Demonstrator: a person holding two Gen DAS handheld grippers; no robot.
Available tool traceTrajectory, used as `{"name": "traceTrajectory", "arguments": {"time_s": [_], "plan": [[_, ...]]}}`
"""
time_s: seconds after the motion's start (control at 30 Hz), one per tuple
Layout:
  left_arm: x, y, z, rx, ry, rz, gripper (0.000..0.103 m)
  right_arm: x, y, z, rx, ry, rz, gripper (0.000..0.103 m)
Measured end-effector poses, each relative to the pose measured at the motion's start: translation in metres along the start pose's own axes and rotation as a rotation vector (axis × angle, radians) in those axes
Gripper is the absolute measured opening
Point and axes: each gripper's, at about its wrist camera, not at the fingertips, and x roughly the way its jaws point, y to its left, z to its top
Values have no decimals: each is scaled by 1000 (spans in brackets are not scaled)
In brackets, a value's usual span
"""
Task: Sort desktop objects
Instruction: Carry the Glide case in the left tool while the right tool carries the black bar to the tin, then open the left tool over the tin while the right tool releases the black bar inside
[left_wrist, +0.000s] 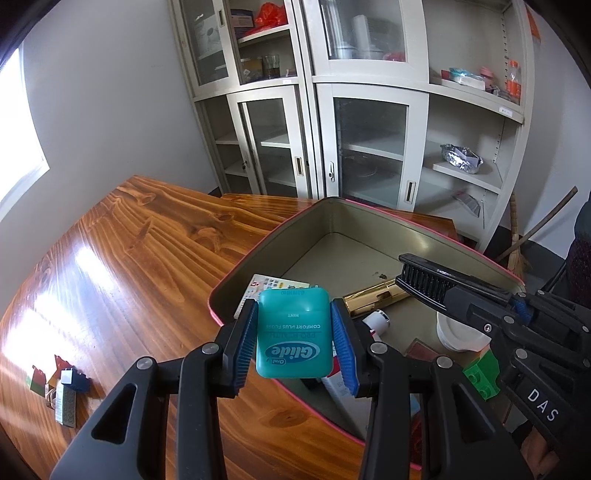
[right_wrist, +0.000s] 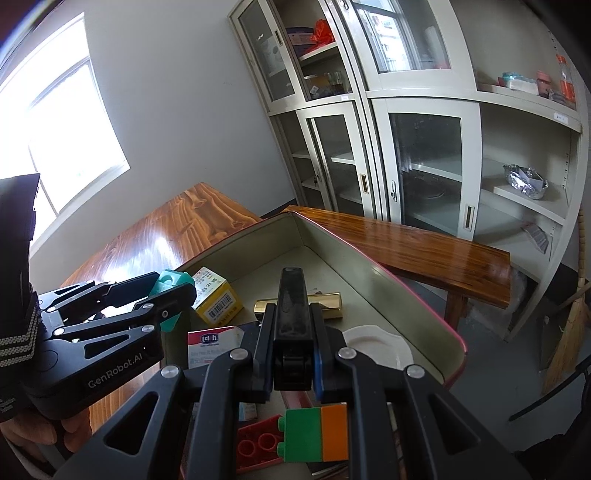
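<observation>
My left gripper (left_wrist: 293, 332) is shut on a teal Glide dental floss box (left_wrist: 293, 334) and holds it above the near left rim of an open tin box (left_wrist: 461, 251). My right gripper (right_wrist: 293, 354) is shut on a black comb (right_wrist: 291, 314), which also shows in the left wrist view (left_wrist: 424, 282), above the tin. The tin (right_wrist: 402, 284) holds a gold bar (right_wrist: 328, 304), a yellow carton (right_wrist: 216, 295), a white lid (right_wrist: 380, 345), a green and orange brick (right_wrist: 316, 435) and a red brick (right_wrist: 258, 446). The left gripper shows in the right wrist view (right_wrist: 173, 295).
Small blocks and a card (left_wrist: 59, 384) lie on the wooden table (left_wrist: 129, 258) at the left. A wooden bench (right_wrist: 406, 243) stands beyond the tin. Glass-door cabinets (left_wrist: 332, 110) line the back wall. A broom (right_wrist: 569, 332) leans at the right.
</observation>
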Motion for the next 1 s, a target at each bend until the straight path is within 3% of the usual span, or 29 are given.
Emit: {"name": "traceTrajectory", "arguments": {"time_s": [0.2,0.23,0.3,0.33,0.63,0.73,0.8,0.87,1.0], "plan": [[2,-6,2,4,8,-48,44,4,-2,1,18,23,3,18],[3,-6,3,3,10,-50,47,4,-4,1,25,28,8,18],[2,-6,3,0,9,-37,64,5,-6,0,41,36,11,19],[1,-5,3,-4,5,-29,66,5,-6,-1,44,35,11,19],[-4,13,-4,-50,7,-3,66,1,1,-1,50,38,31,23],[-6,17,-7,-52,8,-2,66,-3,5,0,48,29,36,38],[-9,21,-9,-58,4,-1,66,-5,9,1,40,18,34,58],[-13,25,-12,-66,-3,0,66,-9,15,0,22,3,27,65],[-21,35,-16,-87,-15,6,66,-15,28,-1,-9,-6,39,66]]}}
